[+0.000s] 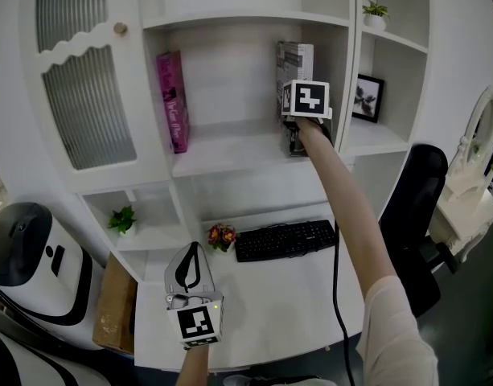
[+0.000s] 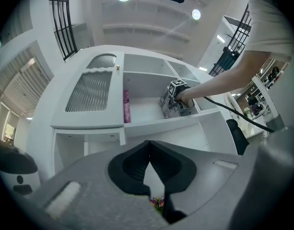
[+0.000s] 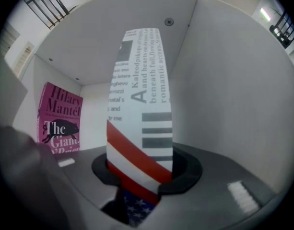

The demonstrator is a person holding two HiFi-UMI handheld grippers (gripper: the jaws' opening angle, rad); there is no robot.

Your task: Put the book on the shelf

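Observation:
A book (image 1: 294, 61) with black-and-white print and a stars-and-stripes band stands upright inside the middle shelf compartment (image 1: 230, 149), close to its right wall. My right gripper (image 1: 297, 138) is shut on the book's lower end, and in the right gripper view the book (image 3: 139, 104) rises out of the jaws (image 3: 142, 176). Whether the book's foot touches the shelf board is hidden. A pink book (image 1: 173, 101) stands at the compartment's left side. My left gripper (image 1: 188, 273) hangs low over the desk, shut and holding nothing.
On the desk (image 1: 294, 296) lie a black keyboard (image 1: 285, 240) and a small bunch of flowers (image 1: 222, 236). A framed picture (image 1: 367, 97) stands in the right-hand shelf. A black chair (image 1: 419, 215) is at the right, and a cardboard box (image 1: 117, 300) at the left.

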